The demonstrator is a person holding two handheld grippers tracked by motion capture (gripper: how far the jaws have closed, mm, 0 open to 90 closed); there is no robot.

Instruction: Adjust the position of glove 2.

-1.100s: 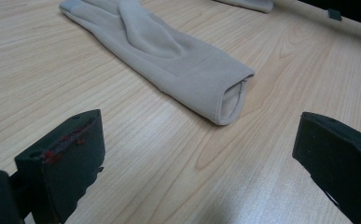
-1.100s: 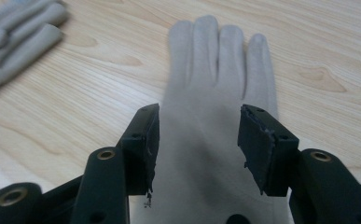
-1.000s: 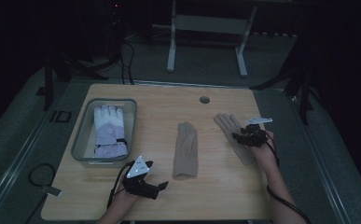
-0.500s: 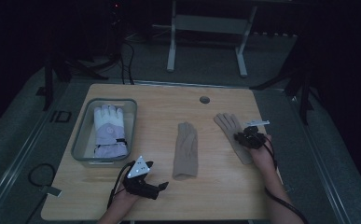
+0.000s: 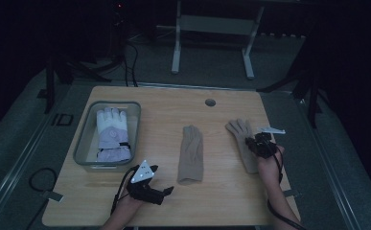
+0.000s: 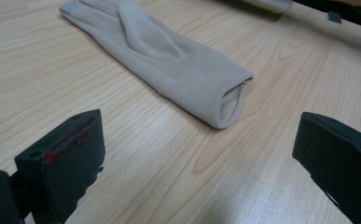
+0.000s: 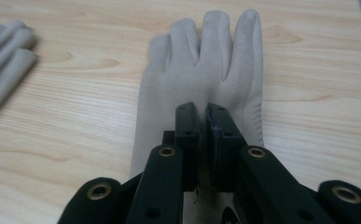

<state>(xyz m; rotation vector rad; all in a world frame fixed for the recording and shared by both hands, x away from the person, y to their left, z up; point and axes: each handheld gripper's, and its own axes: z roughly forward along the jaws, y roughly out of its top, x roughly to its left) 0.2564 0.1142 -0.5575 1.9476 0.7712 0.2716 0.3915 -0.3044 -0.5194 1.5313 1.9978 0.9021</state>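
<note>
A pale wooden surface (image 5: 221,201) stands in a dark room, with a grey floor around it.

Nearest the person, the left gripper (image 5: 147,187) rests at the front edge of the surface, its jaws spread wide with nothing between them. In the left gripper view, its jaws frame bare wood, and the cuff of the middle glove (image 6: 169,60) lies just ahead, opening toward the gripper.

At the right side, the right gripper (image 5: 262,143) sits over the right glove (image 5: 243,141). Its jaws have just been closing and now stand clenched. In the right gripper view, the jaws meet over the back of the right glove (image 7: 206,70), pinching a fold of the fabric. The glove lies flat, fingers pointing away from the person.

The middle glove (image 5: 191,153) lies flat between the two grippers, well apart from the right glove.

Farther left, a grey tray (image 5: 85,139) holds a white and lilac glove (image 5: 111,134).

Beyond the gloves, a round hole (image 5: 210,102) sits near the far edge.
</note>
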